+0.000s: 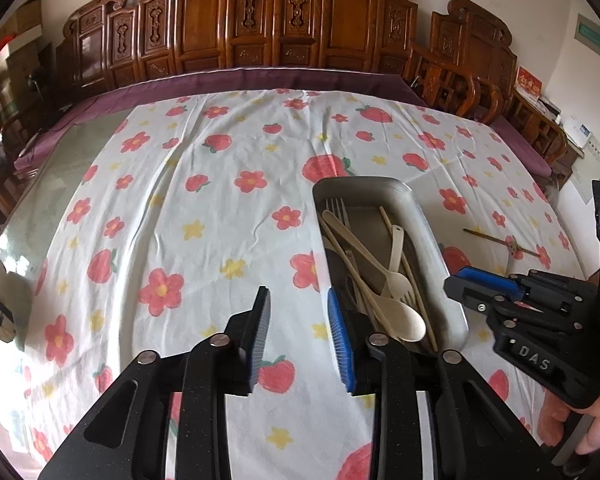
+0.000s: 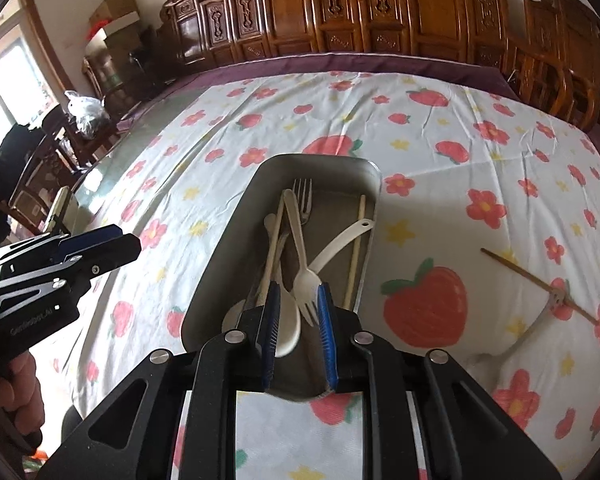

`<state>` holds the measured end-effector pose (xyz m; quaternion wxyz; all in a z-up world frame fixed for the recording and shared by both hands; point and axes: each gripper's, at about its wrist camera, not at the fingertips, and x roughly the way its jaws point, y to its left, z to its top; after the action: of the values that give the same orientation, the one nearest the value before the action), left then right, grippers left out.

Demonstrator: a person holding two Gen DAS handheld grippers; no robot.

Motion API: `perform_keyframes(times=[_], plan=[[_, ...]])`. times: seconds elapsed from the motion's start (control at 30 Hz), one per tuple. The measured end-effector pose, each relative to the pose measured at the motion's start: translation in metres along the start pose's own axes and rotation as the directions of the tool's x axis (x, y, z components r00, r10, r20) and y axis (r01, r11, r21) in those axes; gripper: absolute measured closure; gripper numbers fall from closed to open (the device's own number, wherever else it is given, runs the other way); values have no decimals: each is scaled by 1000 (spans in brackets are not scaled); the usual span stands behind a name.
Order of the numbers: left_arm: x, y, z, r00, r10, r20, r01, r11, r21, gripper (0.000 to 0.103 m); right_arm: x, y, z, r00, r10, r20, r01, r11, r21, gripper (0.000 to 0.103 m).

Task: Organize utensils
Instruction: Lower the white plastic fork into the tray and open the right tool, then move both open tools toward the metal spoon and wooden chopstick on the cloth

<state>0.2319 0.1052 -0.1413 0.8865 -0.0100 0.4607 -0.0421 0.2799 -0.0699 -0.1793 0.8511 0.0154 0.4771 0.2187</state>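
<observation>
The utensils sit piled in a metal tray (image 2: 236, 216) on the worktop (image 1: 220, 208), which has a strawberry-and-flower cloth over it. In there are a steel fork (image 2: 305, 196), a cream plastic fork (image 2: 306, 280), a couple of cream spoons (image 1: 404, 316) and some chopsticks (image 2: 356, 248). One more chopstick (image 2: 540, 284) lies out on the cloth well to the right of the tray, with a small clip thing on it.

The right gripper (image 2: 298, 332) points steeply down over the near end of the tray, fingers (image 2: 327, 332) parted a bit with the plastic fork's prongs showing between them, not pinched. The left gripper (image 1: 300, 336) hangs tilted down over bare cloth just left of the tray, fingers (image 1: 342, 344) spread with nothing between them. A hand wraps each handle.

Writing: "DAS" in raised letters on the right gripper's body as seen from the left camera. The left gripper has small print on its side, too blurry for me to read.
</observation>
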Motion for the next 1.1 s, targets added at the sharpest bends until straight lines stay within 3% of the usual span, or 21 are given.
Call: perform_keyframes(times=[0.03,0.3,0.77,1.1], plan=[[-3,-1,-1,1000,1,7,-1,1000,-2,62,-4,-3,-1,1000,-3,5,3,1000,-8,82],[-12,-19,-4,1000,-9,21,9,1000,-8,56,-38,-27,-8,999,-21,38,24,998,-56,82],[-12,-57,-6,999,-22,31,21,1000,13,30,-82,-62,-33,998,-27,61,34,993,-110,82],[-4,-85,-10,999,-43,28,43,999,2,27,-88,-123,-54,994,-104,14,105,986,-131,82]])
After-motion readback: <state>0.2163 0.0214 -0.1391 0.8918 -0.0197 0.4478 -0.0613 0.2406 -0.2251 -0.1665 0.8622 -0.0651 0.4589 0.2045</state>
